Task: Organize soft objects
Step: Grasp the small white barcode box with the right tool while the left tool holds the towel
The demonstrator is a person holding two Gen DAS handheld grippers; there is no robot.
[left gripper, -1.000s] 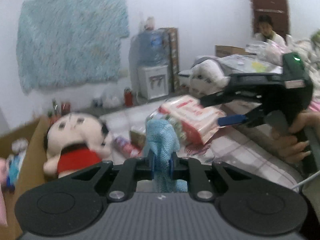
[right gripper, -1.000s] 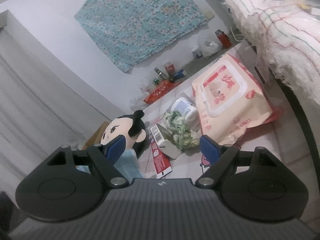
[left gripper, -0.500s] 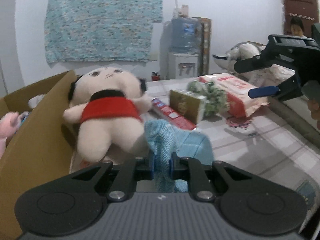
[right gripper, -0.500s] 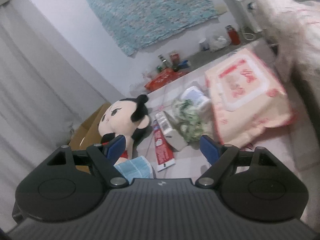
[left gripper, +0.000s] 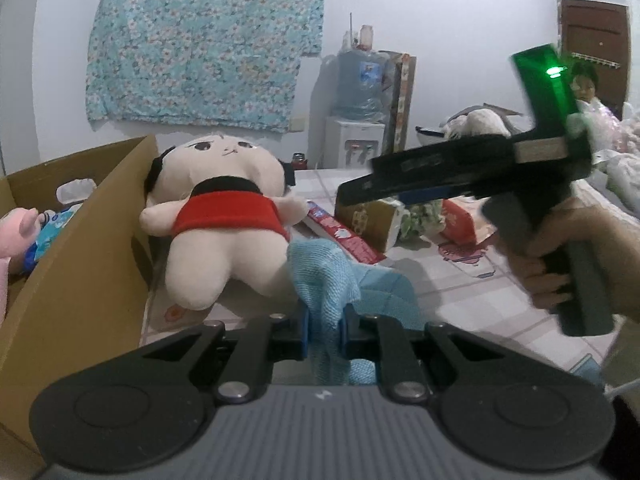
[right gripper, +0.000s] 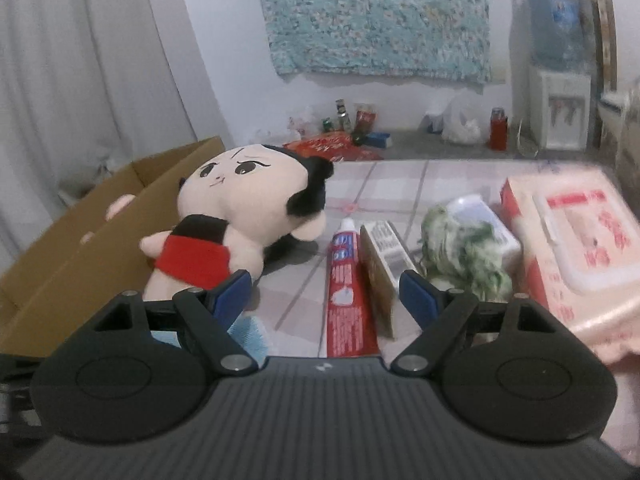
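Pale checked-pattern counter (right gripper: 396,184) spans frame centre. On it: open brown cardboard box (right gripper: 100,240) at left; cream plush doll in red top (right gripper: 240,216) beside box; red toothpaste tube (right gripper: 346,292) centre; small carton (right gripper: 382,268) touching tube; pink wipes pack (right gripper: 580,252) right.

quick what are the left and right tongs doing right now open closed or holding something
Left tongs: closed on the blue cloth.
Right tongs: open, holding nothing.

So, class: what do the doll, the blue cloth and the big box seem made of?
Doll: plush fabric, probably stuffed; matte, rounded limbs. Blue cloth: woven textile; visible weave, limp folds. Box: brown cardboard; stiff, flat, matte walls.
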